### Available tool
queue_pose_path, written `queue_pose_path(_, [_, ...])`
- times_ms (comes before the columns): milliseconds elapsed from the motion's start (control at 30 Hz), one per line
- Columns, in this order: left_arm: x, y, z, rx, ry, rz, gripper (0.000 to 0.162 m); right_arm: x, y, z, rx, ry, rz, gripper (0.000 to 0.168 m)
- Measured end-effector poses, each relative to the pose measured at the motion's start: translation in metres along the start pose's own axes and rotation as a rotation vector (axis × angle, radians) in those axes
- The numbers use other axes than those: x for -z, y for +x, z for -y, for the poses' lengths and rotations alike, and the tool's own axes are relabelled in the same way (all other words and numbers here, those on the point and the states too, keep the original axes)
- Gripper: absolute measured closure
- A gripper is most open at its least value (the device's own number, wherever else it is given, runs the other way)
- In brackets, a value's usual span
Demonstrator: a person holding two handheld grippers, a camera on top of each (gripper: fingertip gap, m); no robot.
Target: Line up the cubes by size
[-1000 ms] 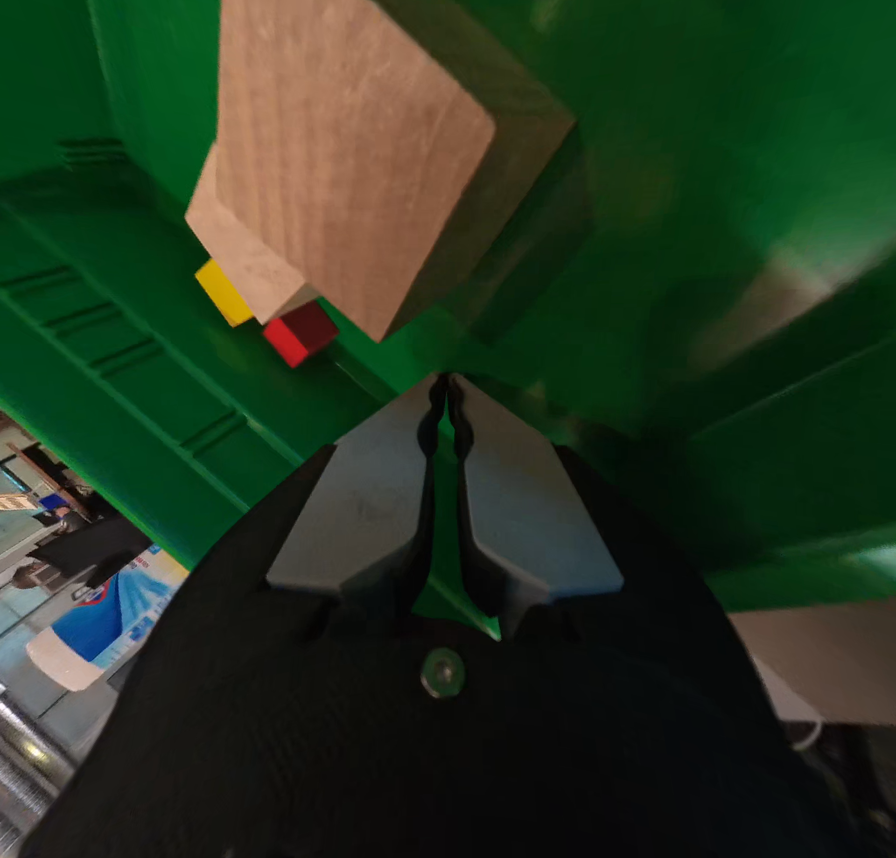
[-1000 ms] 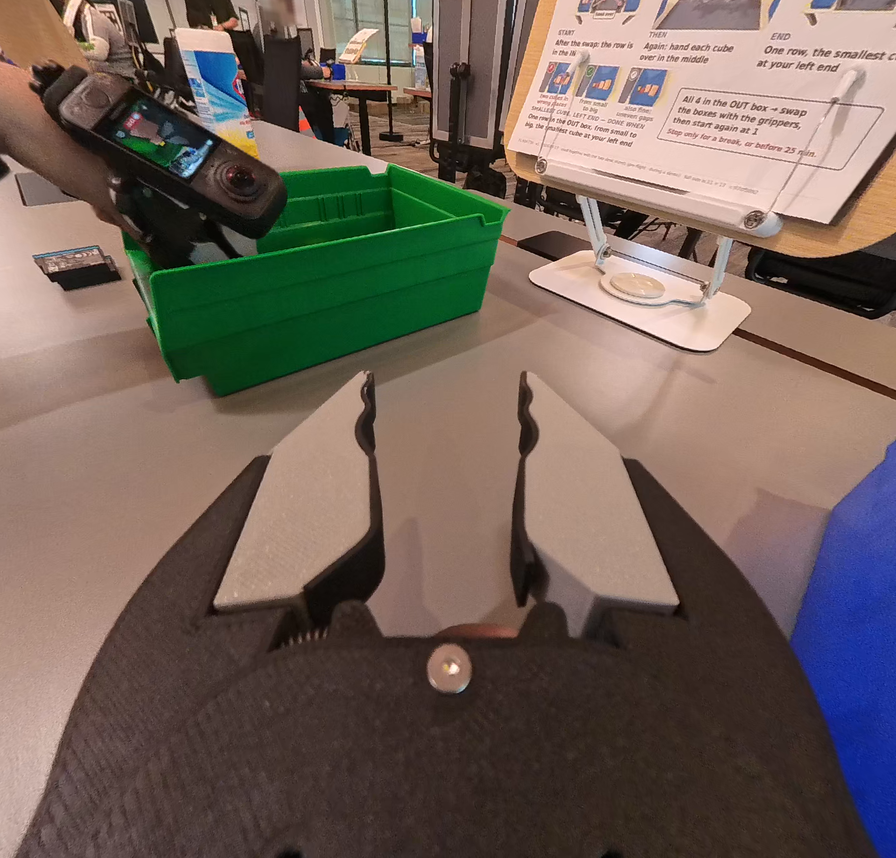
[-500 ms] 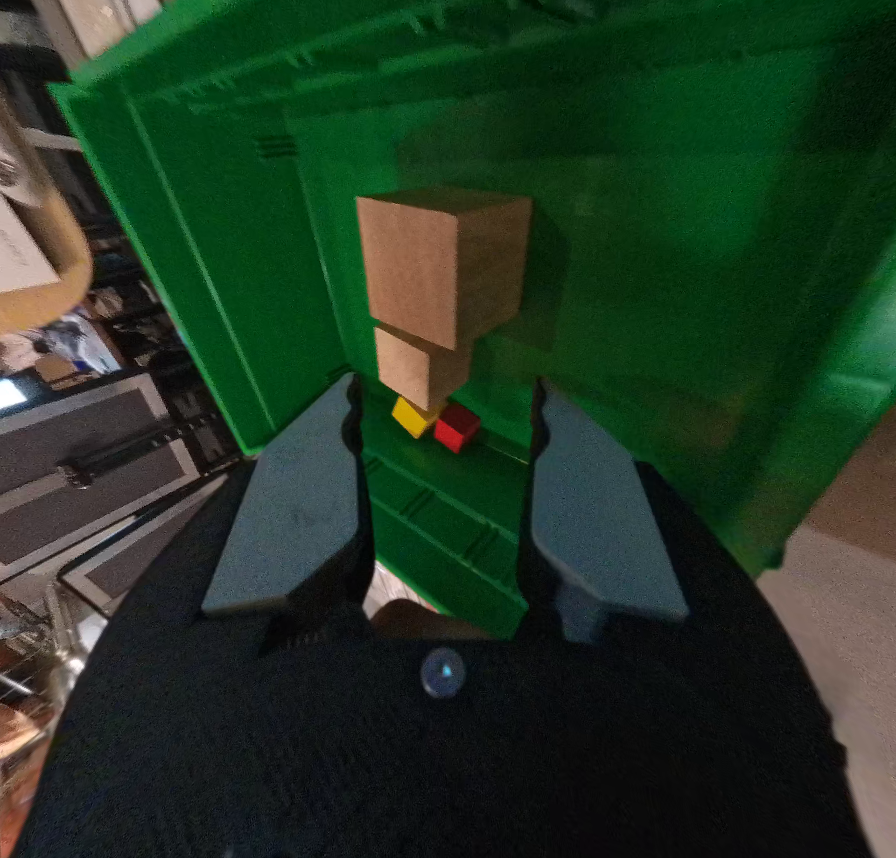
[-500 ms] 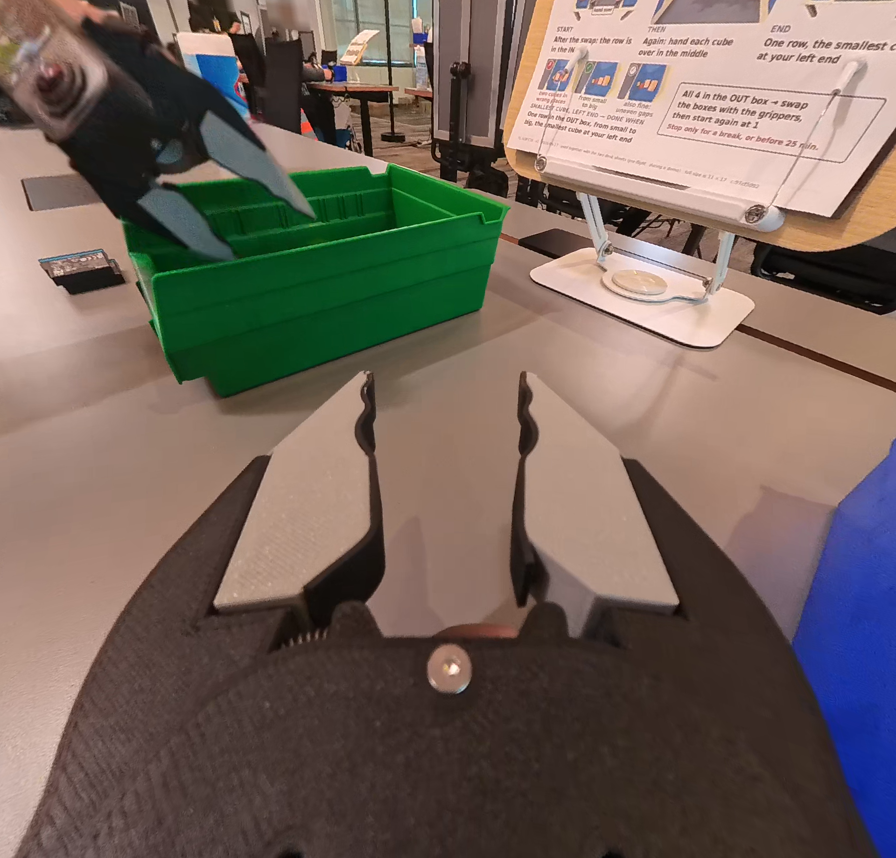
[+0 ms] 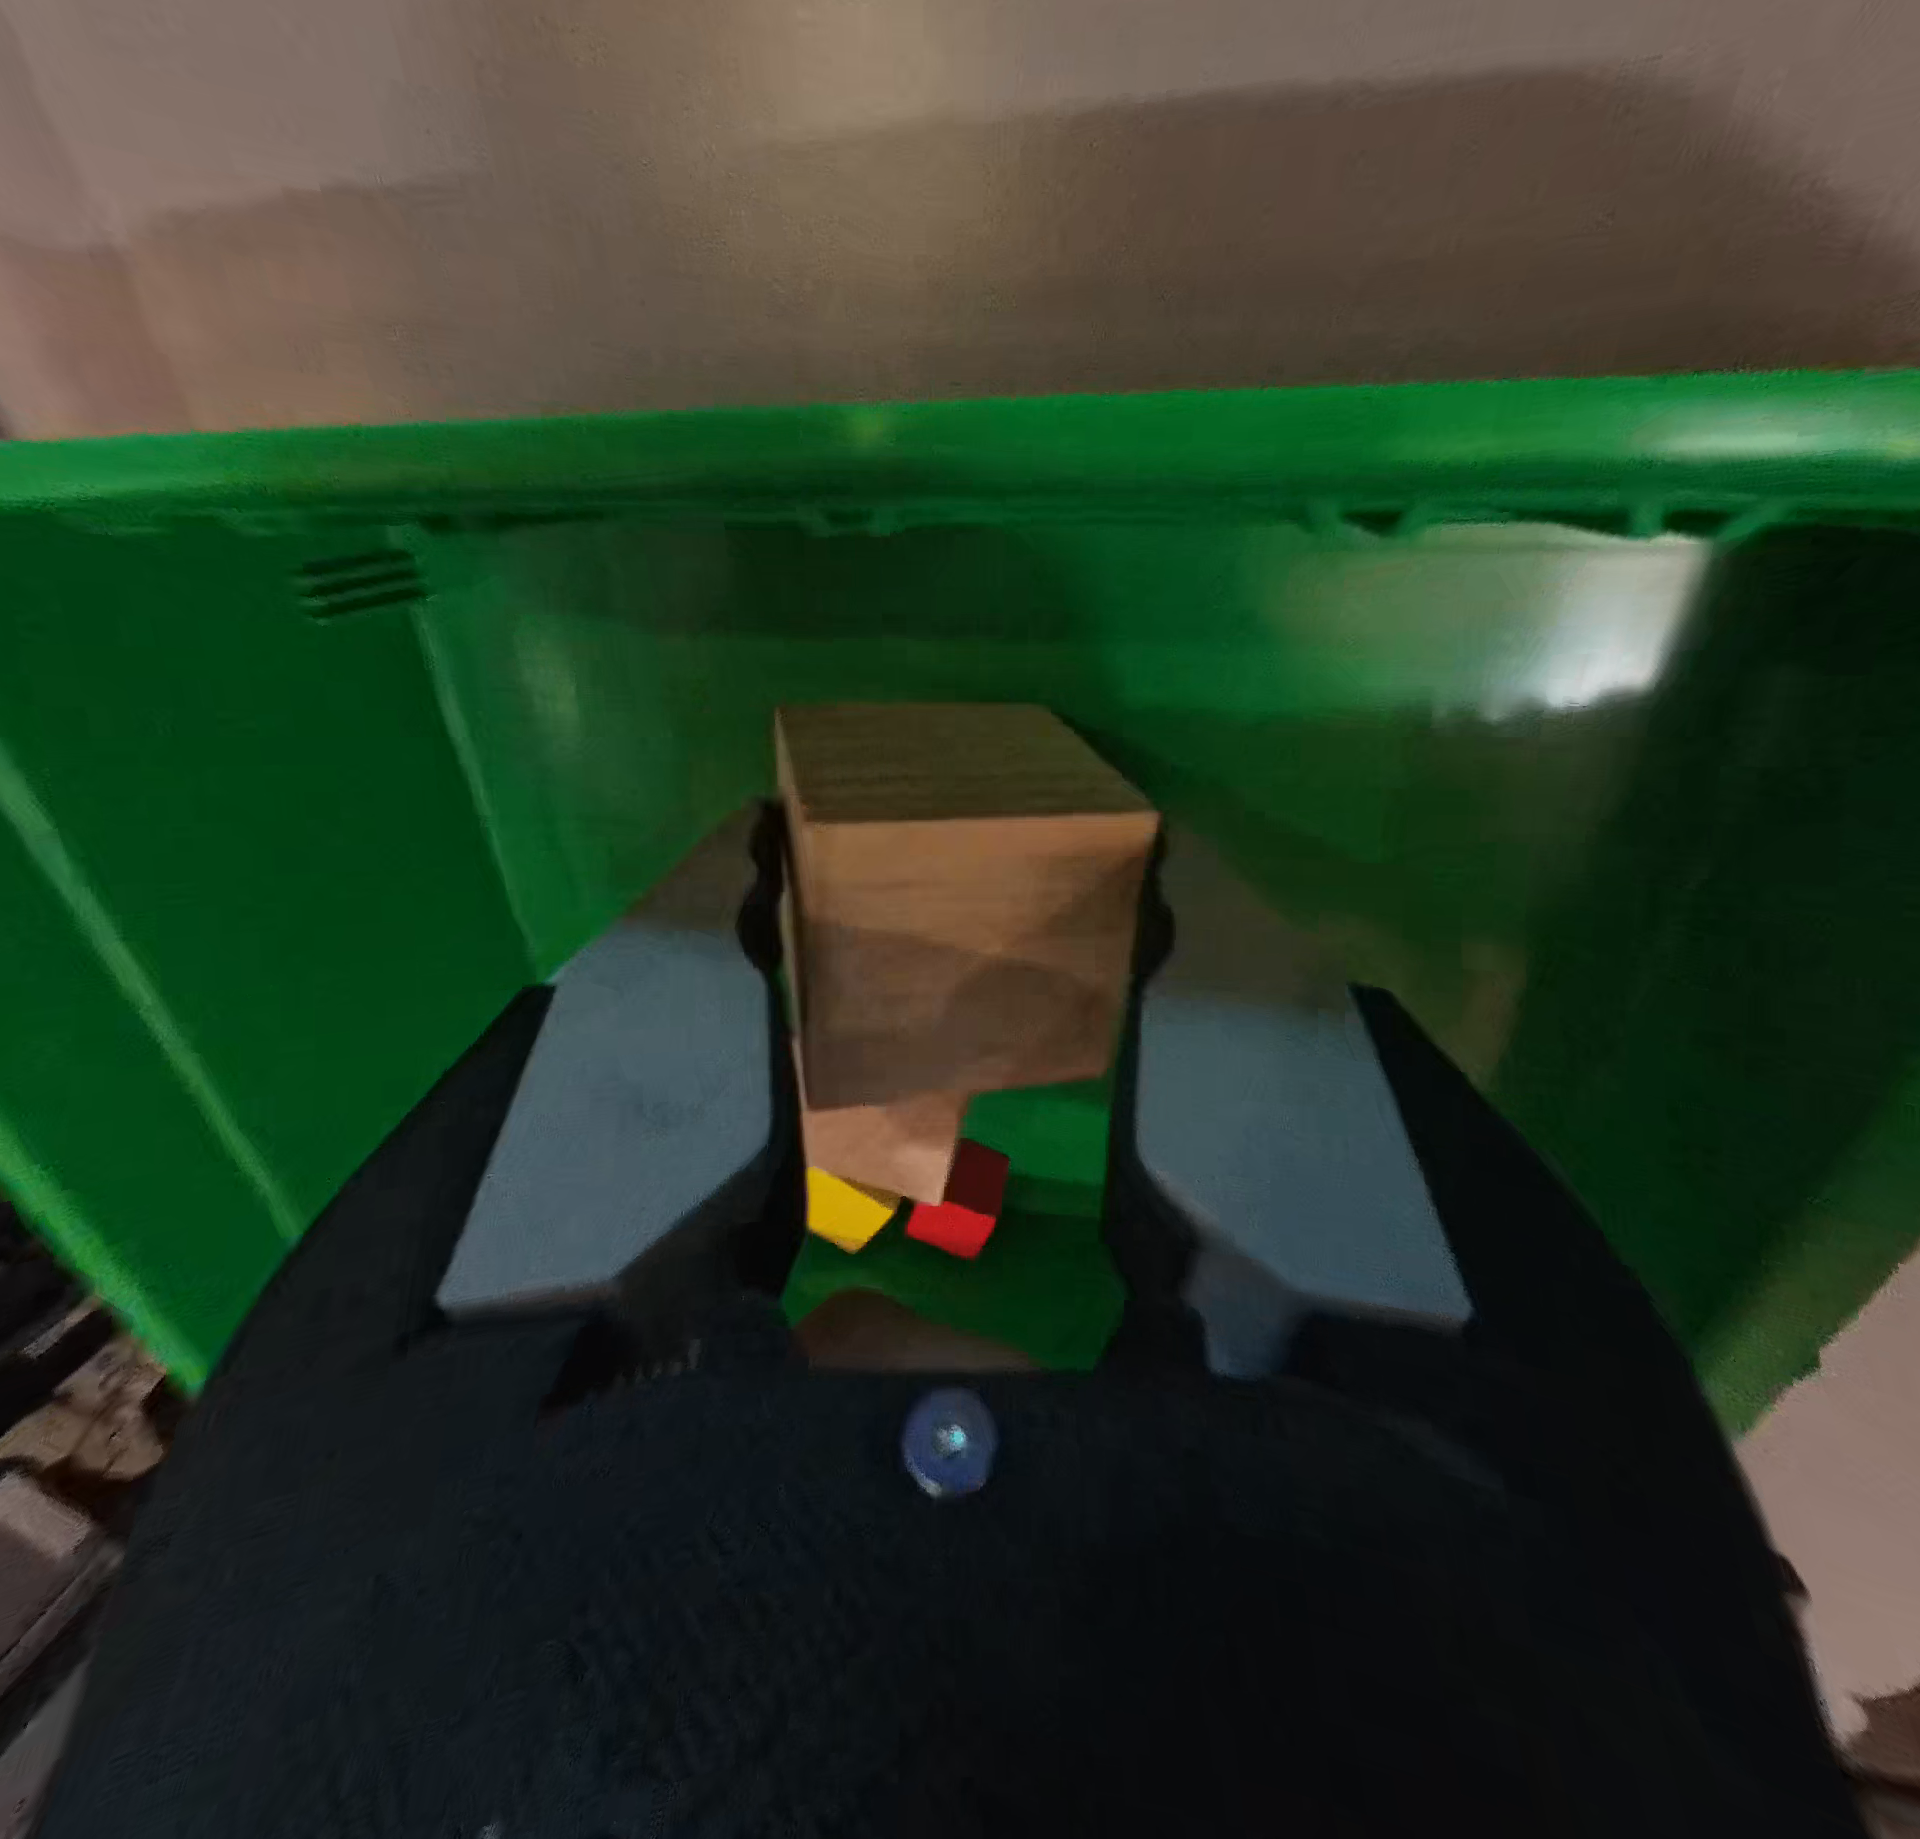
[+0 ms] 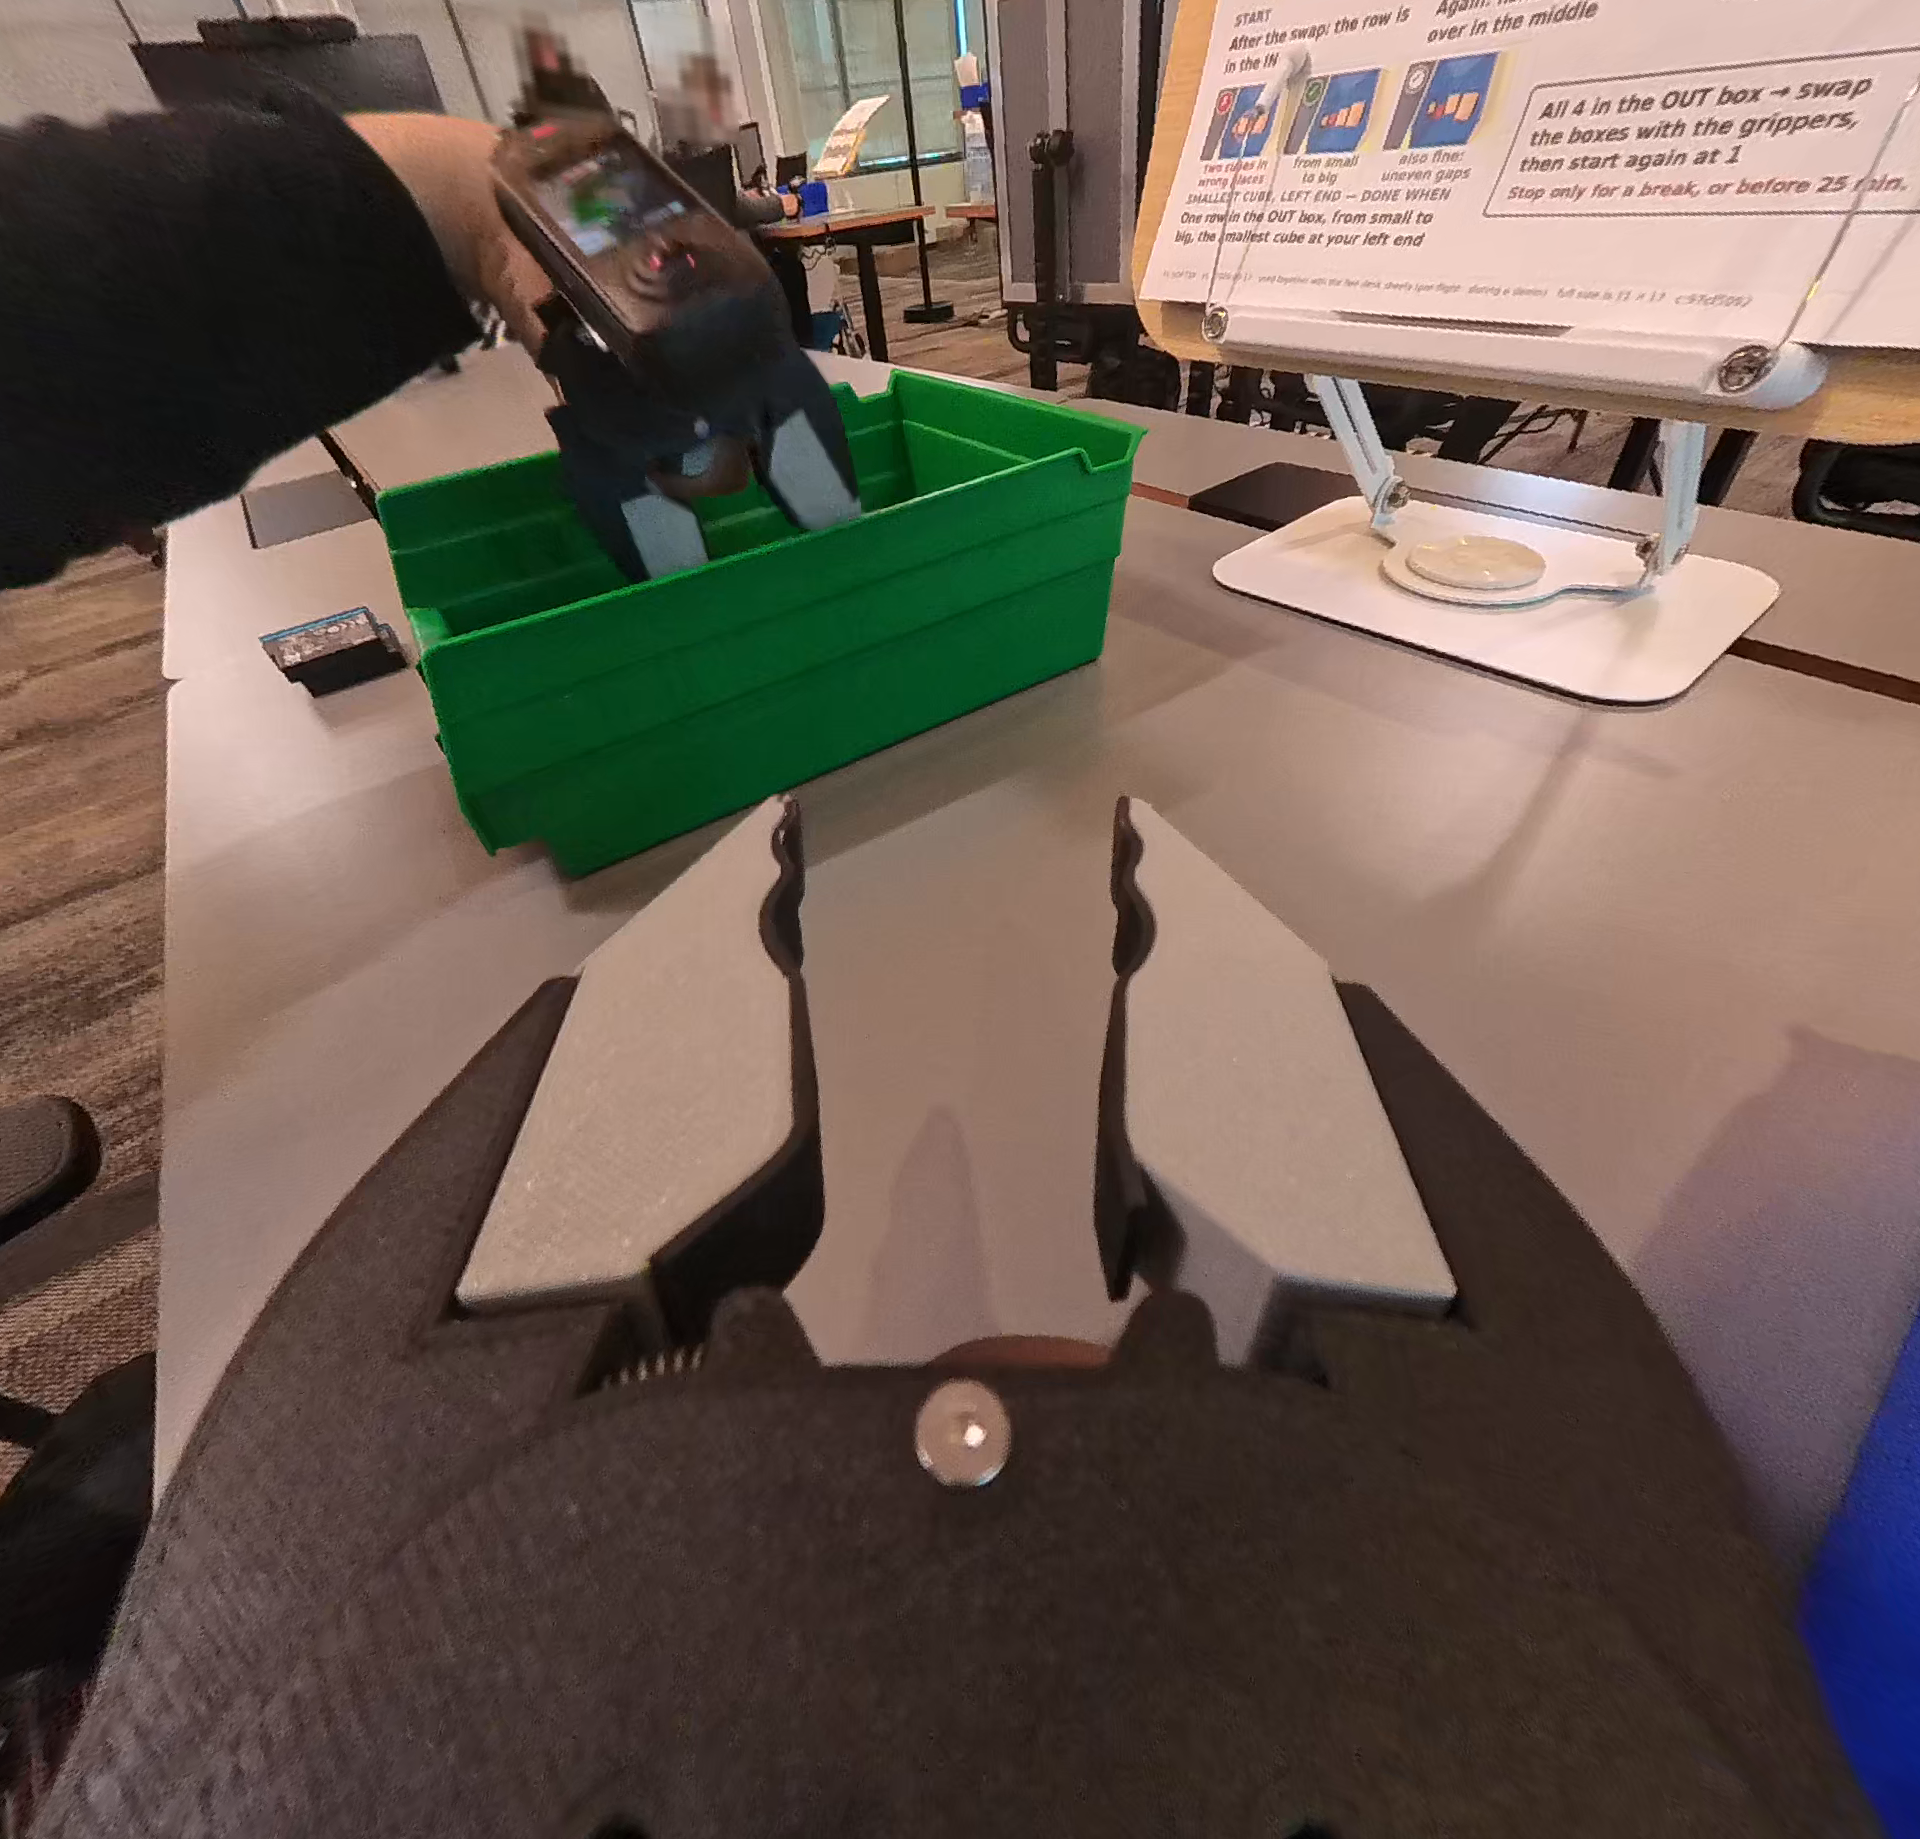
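Note:
In the left wrist view a row of cubes lies in the green bin [image 5: 260, 802]: a large wooden cube [image 5: 966, 916], a smaller wooden cube [image 5: 883, 1150], a yellow cube [image 5: 847, 1207] and a red cube [image 5: 951, 1223]. My left gripper [image 5: 956, 854] is open, its fingertips on either side of the large wooden cube; I cannot tell if they touch it. In the right wrist view the left gripper [image 6: 743, 527] dips into the bin [image 6: 779, 667]; the cubes are hidden there. My right gripper [image 6: 956, 823] is open and empty over the grey table.
A white stand [image 6: 1507, 584] holding an instruction sheet is at the back right of the table. A small black device [image 6: 332, 646] lies left of the bin. A blue thing [image 6: 1870, 1581] shows at the right edge. A person's dark sleeve [image 6: 208, 314] reaches in from the left.
My left gripper has opened, lifted out of the bin, turned, and come down again with its fingers either side of the large wooden cube. The right gripper has stayed put.

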State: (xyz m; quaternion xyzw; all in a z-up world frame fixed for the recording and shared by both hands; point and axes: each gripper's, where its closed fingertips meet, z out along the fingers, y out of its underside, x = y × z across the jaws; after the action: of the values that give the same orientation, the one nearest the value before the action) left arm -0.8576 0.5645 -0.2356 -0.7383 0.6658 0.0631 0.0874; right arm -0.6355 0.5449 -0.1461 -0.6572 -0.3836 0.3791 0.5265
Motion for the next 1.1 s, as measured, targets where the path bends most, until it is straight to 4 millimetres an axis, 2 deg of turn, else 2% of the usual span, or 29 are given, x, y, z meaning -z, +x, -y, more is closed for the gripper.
queue_pose_path(67, [-0.008, 0.011, -0.002, 0.01, -0.017, -0.087, 0.095, 0.0, 0.0, -0.001, 0.013, -0.005, -0.006, 0.111])
queue_pose_path(167, [-0.009, 0.009, -0.002, 0.027, -0.006, -0.073, 0.095, 0.002, 0.0, -0.001, 0.026, -0.002, -0.015, 0.112])
queue_pose_path(367, [-0.005, -0.003, -0.018, -0.046, -0.084, 0.098, 0.095, 0.001, -0.001, -0.003, 0.024, -0.01, -0.011, 0.112])
queue_pose_path(533, [0.0, -0.008, -0.015, -0.035, -0.003, 0.189, 0.095, 0.0, -0.002, -0.007, 0.03, -0.027, -0.007, 0.112])
queue_pose_path(633, [0.02, -0.009, 0.001, 0.007, 0.152, 0.254, 0.095, -0.001, -0.005, -0.01, 0.029, -0.043, 0.015, 0.111])
queue_pose_path(733, [0.061, -0.006, 0.024, 0.029, 0.35, 0.393, 0.095, -0.001, -0.023, -0.01, 0.01, -0.042, 0.125, 0.111])
queue_pose_path(833, [0.114, 0.024, 0.06, -0.026, 0.563, 0.549, 0.095, 0.002, -0.053, -0.008, -0.06, -0.05, 0.331, 0.111])
queue_pose_path(900, [0.151, 0.057, 0.092, -0.086, 0.732, 0.638, 0.095, 0.009, -0.074, -0.005, -0.136, -0.068, 0.486, 0.111])
queue_pose_path(967, [0.179, 0.093, 0.123, -0.156, 0.883, 0.706, 0.096, 0.02, -0.096, 0.006, -0.231, -0.069, 0.635, 0.108])
queue_pose_path(1033, [0.193, 0.122, 0.149, -0.216, 0.975, 0.761, 0.096, 0.035, -0.118, 0.027, -0.332, -0.041, 0.772, 0.105])
queue_pose_path(1100, [0.196, 0.141, 0.17, -0.259, 1.01, 0.817, 0.096, 0.049, -0.135, 0.044, -0.401, -0.028, 0.854, 0.105])
